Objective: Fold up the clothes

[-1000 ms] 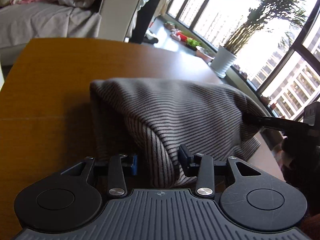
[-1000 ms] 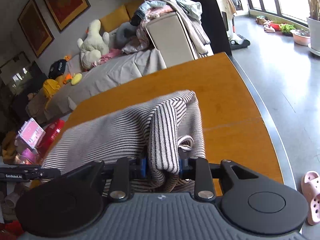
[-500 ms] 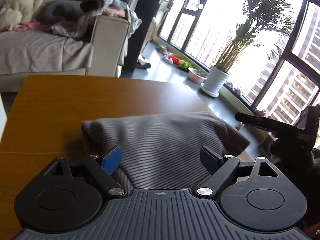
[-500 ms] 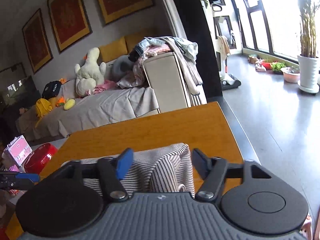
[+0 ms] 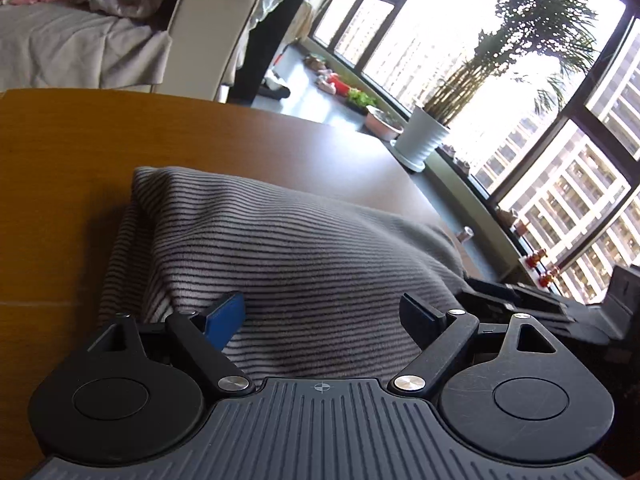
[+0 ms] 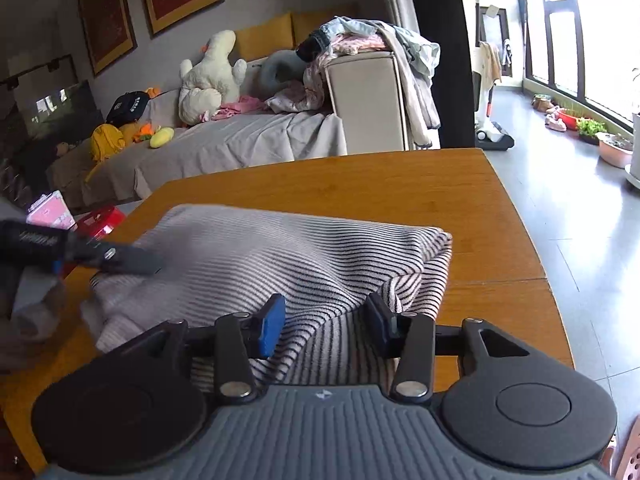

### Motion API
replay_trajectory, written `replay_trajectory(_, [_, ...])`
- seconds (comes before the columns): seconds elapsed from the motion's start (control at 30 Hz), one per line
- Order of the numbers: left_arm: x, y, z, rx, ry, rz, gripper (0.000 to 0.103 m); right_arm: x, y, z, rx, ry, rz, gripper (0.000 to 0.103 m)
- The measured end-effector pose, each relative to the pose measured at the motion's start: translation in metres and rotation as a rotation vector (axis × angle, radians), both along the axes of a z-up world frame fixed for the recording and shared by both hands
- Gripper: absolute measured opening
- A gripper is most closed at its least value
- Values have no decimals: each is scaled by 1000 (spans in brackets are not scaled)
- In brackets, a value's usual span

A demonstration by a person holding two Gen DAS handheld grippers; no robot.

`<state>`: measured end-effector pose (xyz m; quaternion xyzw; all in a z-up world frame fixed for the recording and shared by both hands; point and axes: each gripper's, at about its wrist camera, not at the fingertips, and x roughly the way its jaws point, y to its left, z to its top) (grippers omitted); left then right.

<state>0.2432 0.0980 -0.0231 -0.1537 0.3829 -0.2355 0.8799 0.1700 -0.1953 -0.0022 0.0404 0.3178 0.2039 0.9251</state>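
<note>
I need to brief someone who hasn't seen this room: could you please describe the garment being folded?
On the orange-brown wooden table by the big windows lies a striped garment, folded into a soft bundle. It is the only cloth on the table, grey with thin dark stripes.

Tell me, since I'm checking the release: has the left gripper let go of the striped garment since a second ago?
Yes. The left gripper pinched a fold then; now its jaws stand wide over the striped garment, which lies flat on the table.
</note>
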Motion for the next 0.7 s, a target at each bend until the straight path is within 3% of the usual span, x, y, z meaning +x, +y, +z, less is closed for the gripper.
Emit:
replay_trajectory(0.17, [23,-6,5,51,-21,48,89,-17,8,16,-8,8,77,52])
replay_trajectory(0.27, [6,-15,22,120,-74,58,91,-12,-3,39,30,-49,47,58])
replay_trajectory(0.4, [-26,-29,41,144,-145,17,92,18,-11,52,-47,-129,-26,58])
replay_trajectory(0.53, [-39,-41,38,94,-104,-36,90,62,-9,28,-75,-34,-64,56])
replay_trajectory(0.63, [-33,-46,20,115,-54,-54,86,66,6,-3,-159,20,-42,56])
replay_trajectory(0.7, [-27,-43,14,112,-45,-52,84,50,15,-14,-214,-10,-29,56])
